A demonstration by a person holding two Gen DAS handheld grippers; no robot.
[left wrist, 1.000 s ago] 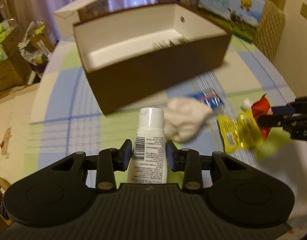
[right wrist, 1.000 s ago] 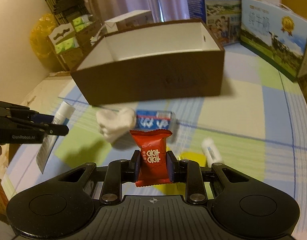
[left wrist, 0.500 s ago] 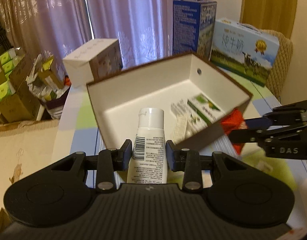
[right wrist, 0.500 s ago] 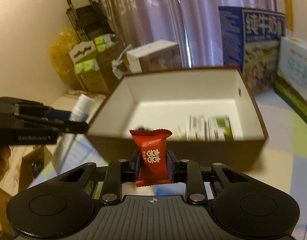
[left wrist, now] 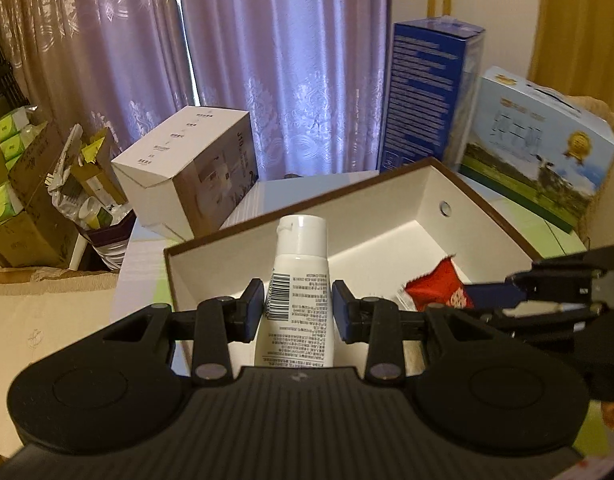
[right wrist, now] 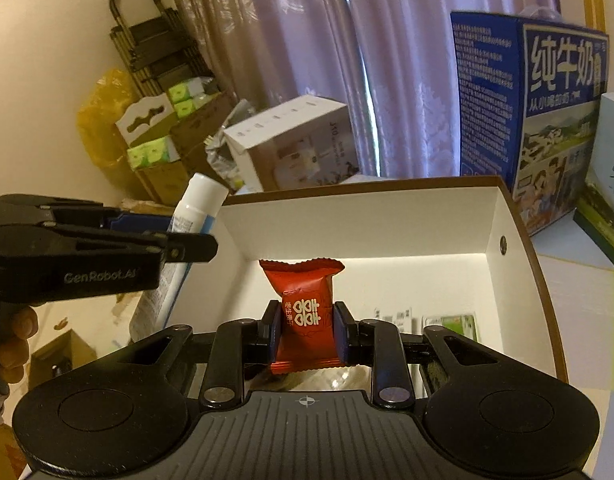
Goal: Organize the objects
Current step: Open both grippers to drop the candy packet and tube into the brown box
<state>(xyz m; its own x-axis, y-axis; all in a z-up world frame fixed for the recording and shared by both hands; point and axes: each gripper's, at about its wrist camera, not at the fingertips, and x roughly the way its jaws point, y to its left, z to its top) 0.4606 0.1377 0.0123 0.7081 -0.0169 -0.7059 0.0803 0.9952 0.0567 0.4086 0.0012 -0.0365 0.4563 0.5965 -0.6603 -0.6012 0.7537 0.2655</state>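
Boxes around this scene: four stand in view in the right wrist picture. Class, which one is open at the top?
The brown box with the white inside. It has no lid, and the right gripper holds a red candy packet over it. The white carton and both milk cartons are closed.

The matte black plastic left gripper [left wrist: 298, 306] has a ribbed body, round discs, silver screws, blue-padded fingers [left wrist: 254, 309]. "GenRobot.AI" lettering marks its side; bare fingers grip its handle.
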